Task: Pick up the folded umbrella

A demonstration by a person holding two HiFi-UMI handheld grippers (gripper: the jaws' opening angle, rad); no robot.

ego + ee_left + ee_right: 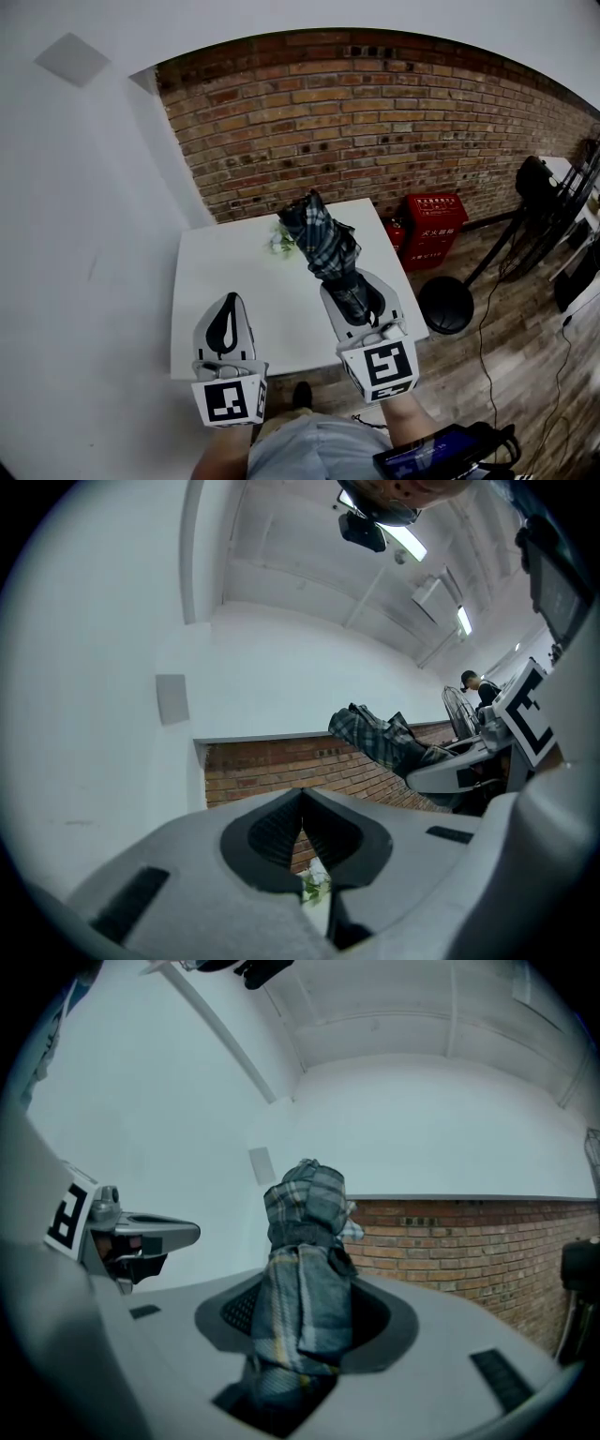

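Plaid folded umbrella [323, 239] clamped in right tongs [354, 292] above white table [234, 281].

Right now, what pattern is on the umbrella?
The umbrella is dark grey-blue plaid, clearest in the right gripper view.

Left tool [229, 307] closed — right tool [360, 296] clamps umbrella [323, 234]

The left gripper [228, 300] and right gripper [356, 292] are pale grey shells with broad rounded fingers [422, 855], ribbed black pads [272, 836] and a white cube [230, 401] of black square markers, above a pale blue-grey garment [309, 450] and a dark shoe [302, 394].
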